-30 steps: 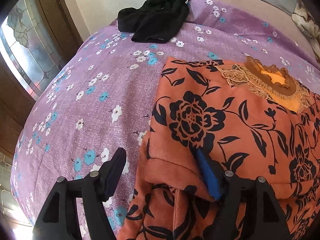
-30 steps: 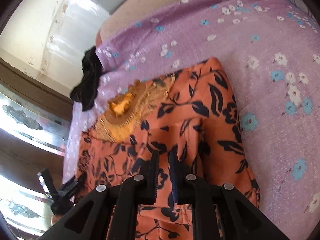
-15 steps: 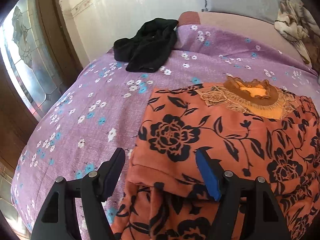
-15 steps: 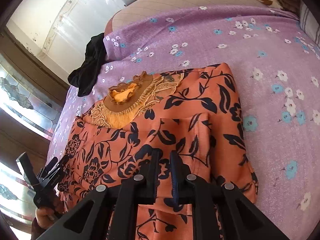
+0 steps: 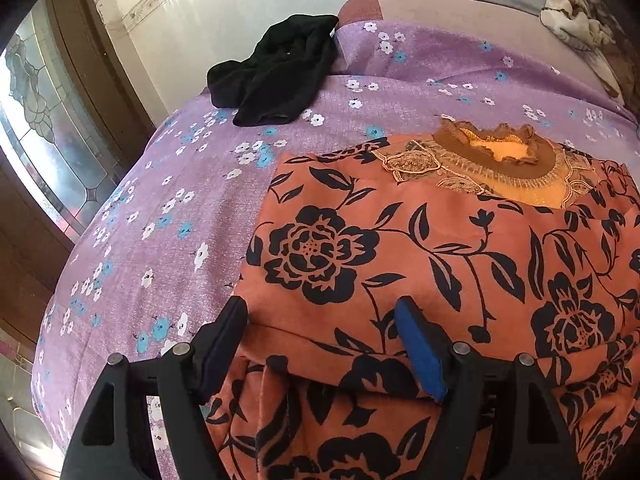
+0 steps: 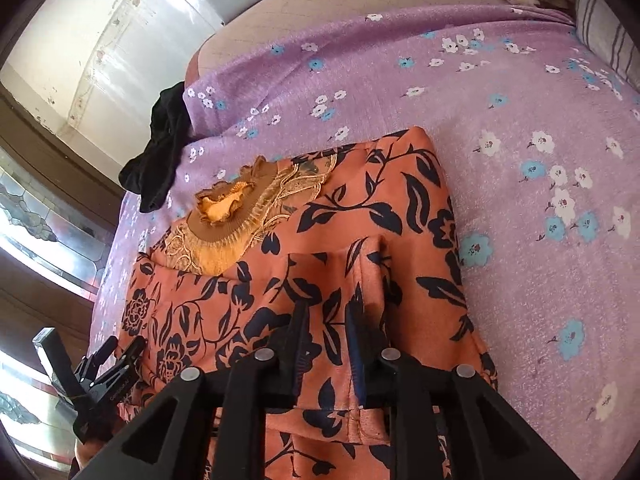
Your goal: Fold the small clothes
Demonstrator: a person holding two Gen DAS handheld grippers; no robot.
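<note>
The left gripper (image 5: 320, 320) is spread wide, with one finger on each side of the near corner of the orange dress (image 5: 420, 248). The cloth fold lies between the fingers, but they are not pinching it. The blue pad (image 5: 420, 352) on one finger sits on top of the cloth.

The right gripper (image 6: 326, 328) is squeezed almost together, and a raised bit of the orange dress (image 6: 360, 240) is caught between its fingers. The left gripper (image 6: 108, 372) shows at the low left side of the right wrist view, at the other edge of the dress.

The dress is orange with black flowers and leaves. It lies folded on the bed, on top of the purple sheet (image 5: 168, 216) with small white and blue flowers. A bit farther off is the dress's neck part (image 5: 500, 156), yellow with a brown frilly edge.

Far back, near the edge of the bed, a black cloth (image 5: 280, 72) lies in a heap, well apart from the dress. Behind it is a pale wall (image 5: 224, 4), and to the left a window (image 5: 40, 120) with patterned glass.
</note>
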